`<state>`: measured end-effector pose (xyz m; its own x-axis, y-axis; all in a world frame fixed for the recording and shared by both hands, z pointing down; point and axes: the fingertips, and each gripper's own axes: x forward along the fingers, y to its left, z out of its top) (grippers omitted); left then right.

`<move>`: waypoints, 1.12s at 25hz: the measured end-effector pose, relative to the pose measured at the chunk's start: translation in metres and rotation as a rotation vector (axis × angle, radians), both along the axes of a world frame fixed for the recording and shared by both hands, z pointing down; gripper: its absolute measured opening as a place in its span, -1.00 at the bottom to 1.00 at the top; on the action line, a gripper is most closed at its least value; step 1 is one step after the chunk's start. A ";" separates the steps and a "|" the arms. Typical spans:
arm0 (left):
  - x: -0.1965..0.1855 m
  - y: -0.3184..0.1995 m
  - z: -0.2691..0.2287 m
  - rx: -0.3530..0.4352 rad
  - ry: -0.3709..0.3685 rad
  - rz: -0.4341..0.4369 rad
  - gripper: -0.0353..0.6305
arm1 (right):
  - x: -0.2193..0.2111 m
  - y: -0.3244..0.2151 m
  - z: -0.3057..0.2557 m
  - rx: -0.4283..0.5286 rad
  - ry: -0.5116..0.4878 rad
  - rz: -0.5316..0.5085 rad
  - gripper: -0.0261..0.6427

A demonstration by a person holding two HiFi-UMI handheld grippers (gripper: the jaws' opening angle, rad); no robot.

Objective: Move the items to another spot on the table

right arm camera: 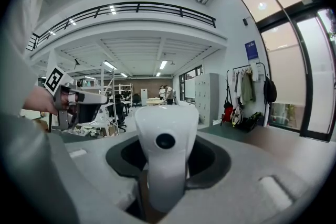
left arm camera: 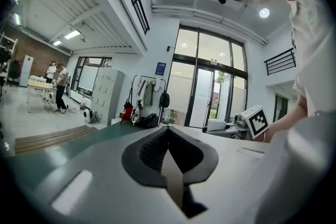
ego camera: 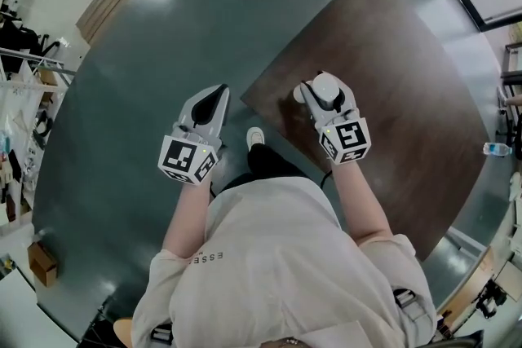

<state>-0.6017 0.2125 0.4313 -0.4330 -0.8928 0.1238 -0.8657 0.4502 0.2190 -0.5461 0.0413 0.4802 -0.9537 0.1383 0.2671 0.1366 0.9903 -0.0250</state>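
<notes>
White device point(right arm camera: 166, 139) inside right tool point(right arm camera: 167, 173)

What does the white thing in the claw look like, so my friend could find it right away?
Find the big dark brown table on the green floor. Over its near edge, the right gripper is shut on a smooth, rounded white thing. It has one small black dot on its front, while the left gripper beside it holds nothing.
</notes>
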 end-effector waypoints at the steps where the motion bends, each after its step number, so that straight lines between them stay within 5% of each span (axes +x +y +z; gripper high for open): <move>1: -0.007 -0.004 0.001 0.000 0.000 0.009 -0.85 | -0.007 -0.003 0.003 -0.005 0.003 0.008 -0.41; 13: -0.078 -0.039 0.017 0.010 0.048 0.139 -0.85 | -0.062 -0.028 0.024 0.072 0.008 0.143 -0.41; 28: -0.126 -0.057 0.043 0.021 0.069 0.342 -0.85 | -0.075 -0.025 0.046 0.081 0.000 0.353 -0.41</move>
<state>-0.7277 0.1557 0.4743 -0.0992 -0.9875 0.1227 -0.9485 0.1311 0.2882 -0.6208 0.0165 0.5262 -0.9389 -0.2210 0.2639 -0.2141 0.9753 0.0553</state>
